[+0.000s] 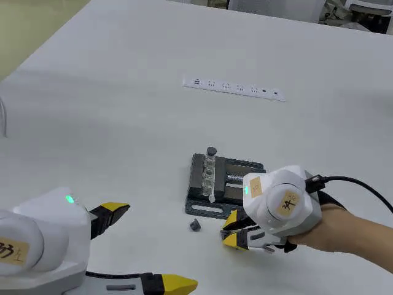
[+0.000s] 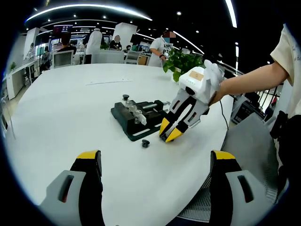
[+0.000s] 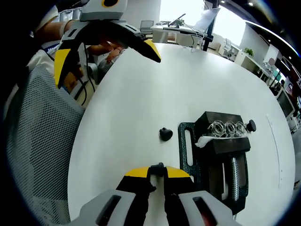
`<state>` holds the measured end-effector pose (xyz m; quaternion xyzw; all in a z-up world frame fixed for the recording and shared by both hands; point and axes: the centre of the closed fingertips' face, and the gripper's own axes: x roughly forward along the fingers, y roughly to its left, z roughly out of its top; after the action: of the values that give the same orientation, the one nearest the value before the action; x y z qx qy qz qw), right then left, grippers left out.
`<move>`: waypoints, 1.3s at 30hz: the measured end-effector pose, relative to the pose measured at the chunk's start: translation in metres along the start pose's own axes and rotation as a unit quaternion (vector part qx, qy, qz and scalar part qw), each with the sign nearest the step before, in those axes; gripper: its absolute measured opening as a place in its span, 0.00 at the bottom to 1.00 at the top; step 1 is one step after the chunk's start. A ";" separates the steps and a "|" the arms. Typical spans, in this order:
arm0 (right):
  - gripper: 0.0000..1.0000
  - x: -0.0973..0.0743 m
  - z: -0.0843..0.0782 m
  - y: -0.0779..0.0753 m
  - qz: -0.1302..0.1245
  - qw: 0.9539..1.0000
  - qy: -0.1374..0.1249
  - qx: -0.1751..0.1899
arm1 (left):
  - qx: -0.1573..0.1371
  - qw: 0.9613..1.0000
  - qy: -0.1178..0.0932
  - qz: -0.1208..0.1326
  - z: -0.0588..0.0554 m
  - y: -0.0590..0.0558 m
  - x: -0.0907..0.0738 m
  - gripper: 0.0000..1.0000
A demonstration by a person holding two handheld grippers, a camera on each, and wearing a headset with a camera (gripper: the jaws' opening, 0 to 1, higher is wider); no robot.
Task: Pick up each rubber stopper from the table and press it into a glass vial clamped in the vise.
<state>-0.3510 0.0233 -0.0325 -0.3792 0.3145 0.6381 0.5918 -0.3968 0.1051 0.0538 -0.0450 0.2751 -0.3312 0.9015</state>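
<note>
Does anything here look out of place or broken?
Only one oddity: a white scrap, perhaps paper, pokes out of the black metal vise beside the clear glass vials. The right gripper grips a black rubber stopper. Nothing looks spilled or broken.

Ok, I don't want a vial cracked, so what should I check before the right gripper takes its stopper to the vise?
1. Grip: ok. The right gripper is shut on a small dark stopper.
2. Stopper's orientation in the tips: cannot tell.
3. Vials clamped: ok, they stand in a row, upright in the vise.
4. Free vial: ok. The end vial is capped; the others look open.
5. Left gripper out of the way: ok, open and apart from the vise.
6. Loose stopper: ok, lying beside the vise, not touching it.
</note>
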 end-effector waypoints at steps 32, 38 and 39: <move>0.05 -0.131 0.098 -0.006 -0.155 0.967 -0.123 -0.157 | -0.151 0.973 -0.064 -0.162 0.096 -0.030 0.027 0.46; 0.05 -0.142 0.112 -0.006 -0.168 0.961 -0.140 -0.171 | -0.201 0.954 -0.092 -0.202 0.115 -0.040 0.025 0.28; 0.05 -0.144 0.115 -0.005 -0.169 0.960 -0.142 -0.173 | -0.194 0.954 -0.096 -0.208 0.116 -0.042 0.025 0.25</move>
<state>-0.3570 0.0471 0.1503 -0.4292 0.0430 0.6208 0.6547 -0.3443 0.0450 0.1517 -0.3065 0.2307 -0.4457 0.8088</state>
